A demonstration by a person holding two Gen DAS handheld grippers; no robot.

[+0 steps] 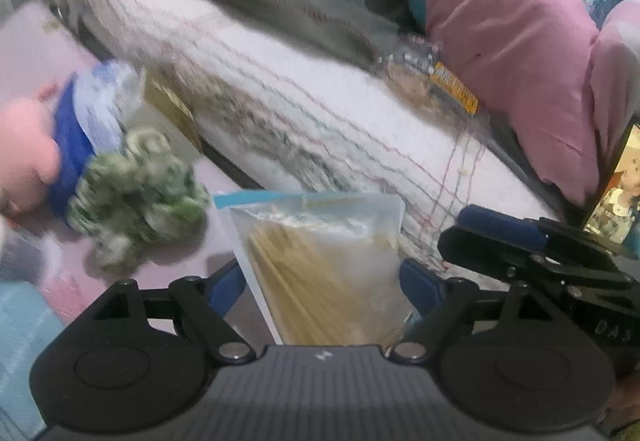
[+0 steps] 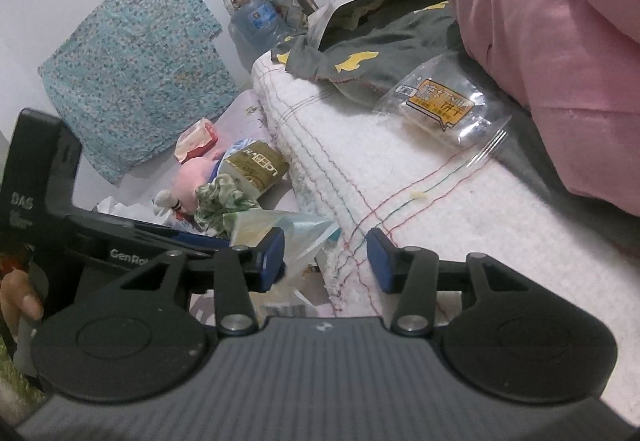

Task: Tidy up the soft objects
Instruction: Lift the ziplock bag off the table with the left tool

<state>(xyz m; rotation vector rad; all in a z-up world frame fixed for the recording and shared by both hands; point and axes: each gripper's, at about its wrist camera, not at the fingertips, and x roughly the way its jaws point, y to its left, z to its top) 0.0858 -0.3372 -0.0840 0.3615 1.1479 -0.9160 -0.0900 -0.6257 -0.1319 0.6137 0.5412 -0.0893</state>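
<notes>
- Left wrist view: the left gripper point(image 1: 322, 287) points steeply down, its blue pads spread wide on either side of a clear zip bag point(image 1: 320, 265) holding pale sticks; the pads do not press on it, though whether one brushes the bag's edge cannot be told.
- Just left of the bag lies a green scrunchie point(image 1: 136, 197), blurred, and beyond it a pink plush toy point(image 1: 28, 157) with a blue band.
- A white blanket point(image 1: 280, 113) with coloured stitching runs across the frame behind the bag; a dark green garment point(image 1: 304, 1) and a snack packet point(image 1: 436, 77) lie on it, beside a pink pillow point(image 1: 500, 33).
- The right gripper point(image 1: 512, 245) enters at the lower right, near the bag.
- Right wrist view: the right gripper point(image 2: 326, 259) stands partly open, empty, its pads over the blanket's point(image 2: 400, 177) corner; the zip bag point(image 2: 280, 229) sits just beside the left pad.
- The left gripper point(image 2: 152, 237) reaches in from the left, a fingertip point(image 2: 24, 301) of the person showing below it.
- Behind lie the scrunchie point(image 2: 224, 201), the plush toy point(image 2: 192, 181), a gold-labelled pack point(image 2: 256, 165) and a teal floral cloth point(image 2: 136, 69).
- The snack packet point(image 2: 444, 105) rests on the blanket by the green garment point(image 2: 376, 57) and pink pillow point(image 2: 552, 41).
</notes>
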